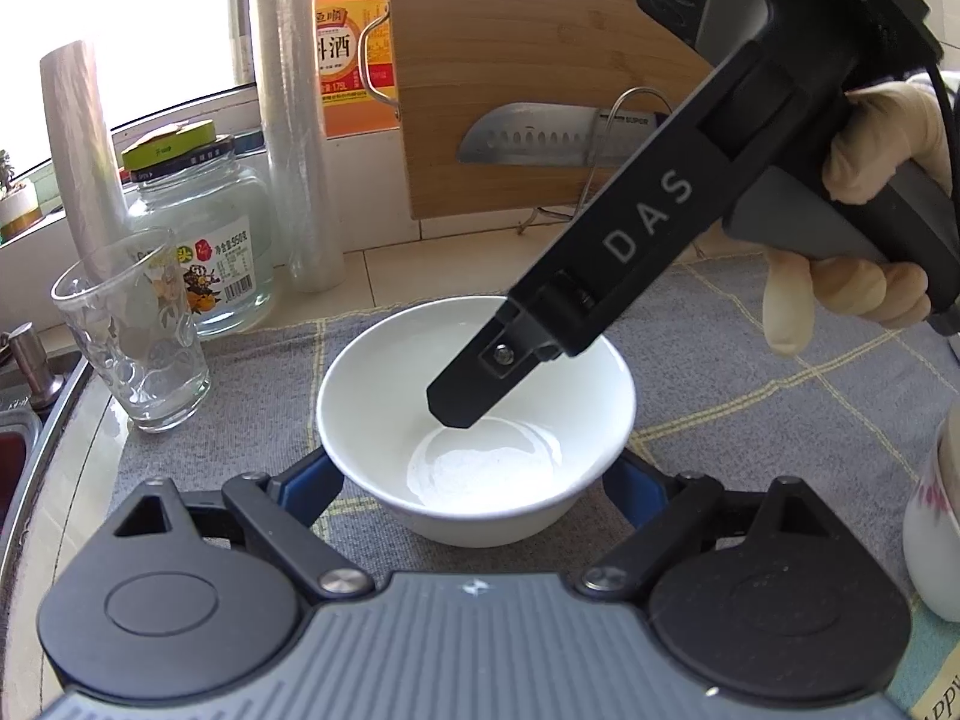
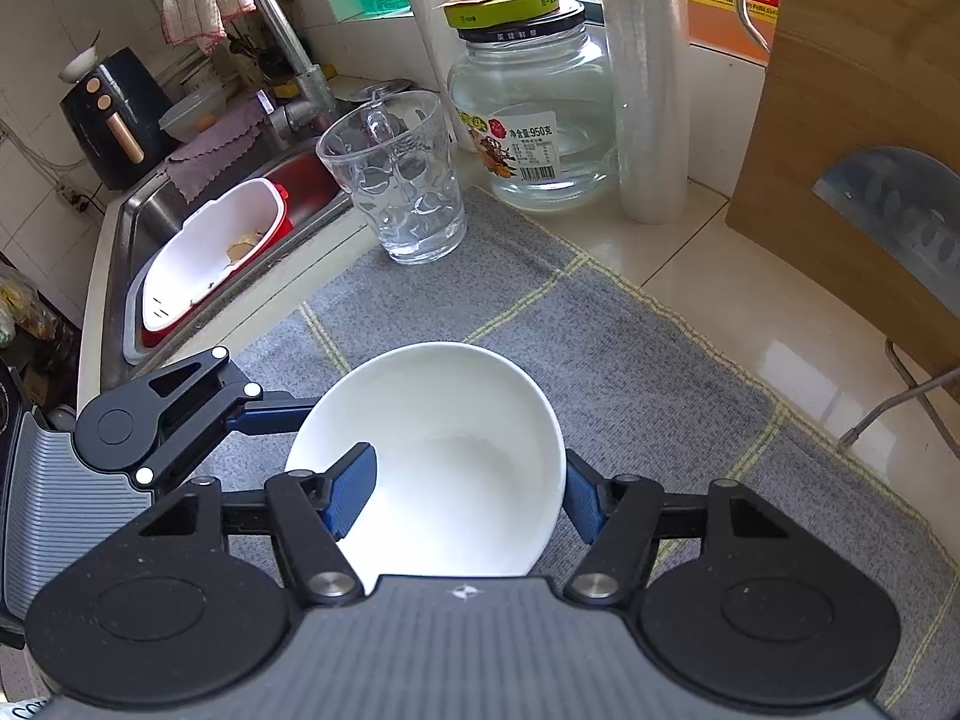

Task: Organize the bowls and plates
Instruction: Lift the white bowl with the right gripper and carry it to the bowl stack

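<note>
A white bowl [image 1: 474, 420] stands upright on a grey checked mat [image 1: 750, 360] on the desk [image 2: 720, 276], mouth facing up. It is round, so it has no long axis to speak of. In the left wrist view it sits at centre frame, just above the camera body.

The left hand-held gripper [image 1: 474, 480] is spread open, its blue fingers [image 1: 309, 483] on either side of the bowl's lower wall at the near side. Whether the pads touch the wall cannot be told.

The right hand-held gripper [image 2: 468, 492] straddles the bowl's rim. In the right wrist view its left blue finger [image 2: 354, 489] lies inside the bowl against the inner wall, and the other finger [image 2: 582, 498] sits outside the wall at the right. The jaws look closed onto the wall, gripping the bowl. In the left wrist view this gripper comes down from the upper right, held by a gloved hand [image 1: 870, 192], with one black finger [image 1: 474, 384] reaching into the bowl.

A clear glass cup [image 2: 396, 180] stands on the mat's far left corner. Behind it are a glass jar [image 2: 534, 120] with a yellow-green lid and a roll of plastic film [image 2: 648, 78]. A wooden cutting board [image 1: 528, 60] leans at upper right with a knife [image 1: 540, 135] in front of it. A sink [image 2: 180, 222] lies at the left of the right wrist view.
</note>
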The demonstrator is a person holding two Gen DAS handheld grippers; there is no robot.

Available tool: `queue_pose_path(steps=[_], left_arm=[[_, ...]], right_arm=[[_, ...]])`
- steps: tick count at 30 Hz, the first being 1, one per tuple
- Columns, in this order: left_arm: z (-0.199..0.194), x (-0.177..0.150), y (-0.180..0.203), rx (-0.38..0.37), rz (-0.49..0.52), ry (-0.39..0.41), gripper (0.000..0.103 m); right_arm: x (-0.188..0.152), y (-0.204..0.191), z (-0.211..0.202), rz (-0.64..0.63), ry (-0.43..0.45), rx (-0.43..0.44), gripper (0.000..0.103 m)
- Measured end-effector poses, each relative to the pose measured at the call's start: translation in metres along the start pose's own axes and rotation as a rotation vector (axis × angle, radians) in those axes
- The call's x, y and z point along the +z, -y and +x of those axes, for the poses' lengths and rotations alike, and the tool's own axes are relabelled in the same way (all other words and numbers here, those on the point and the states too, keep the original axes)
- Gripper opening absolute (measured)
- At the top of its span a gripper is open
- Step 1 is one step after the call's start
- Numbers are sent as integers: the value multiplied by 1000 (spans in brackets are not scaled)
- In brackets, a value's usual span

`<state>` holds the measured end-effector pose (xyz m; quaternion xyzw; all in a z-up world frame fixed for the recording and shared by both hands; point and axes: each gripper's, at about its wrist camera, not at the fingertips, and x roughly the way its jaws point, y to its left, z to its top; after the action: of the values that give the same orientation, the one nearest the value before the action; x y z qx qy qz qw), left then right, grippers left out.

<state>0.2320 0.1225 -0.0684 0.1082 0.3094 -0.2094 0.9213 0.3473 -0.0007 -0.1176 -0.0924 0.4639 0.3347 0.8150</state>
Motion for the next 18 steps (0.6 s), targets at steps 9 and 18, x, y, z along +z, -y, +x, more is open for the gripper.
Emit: queue_pose_path(steps=[9, 18], left_arm=[[-24, 5, 17, -12, 31, 4, 92], [-58, 11, 46, -34, 49, 38, 92]], right_arm=[[-13, -10, -30, 15, 23, 17, 71], [-34, -27, -77, 20, 78, 33, 71]])
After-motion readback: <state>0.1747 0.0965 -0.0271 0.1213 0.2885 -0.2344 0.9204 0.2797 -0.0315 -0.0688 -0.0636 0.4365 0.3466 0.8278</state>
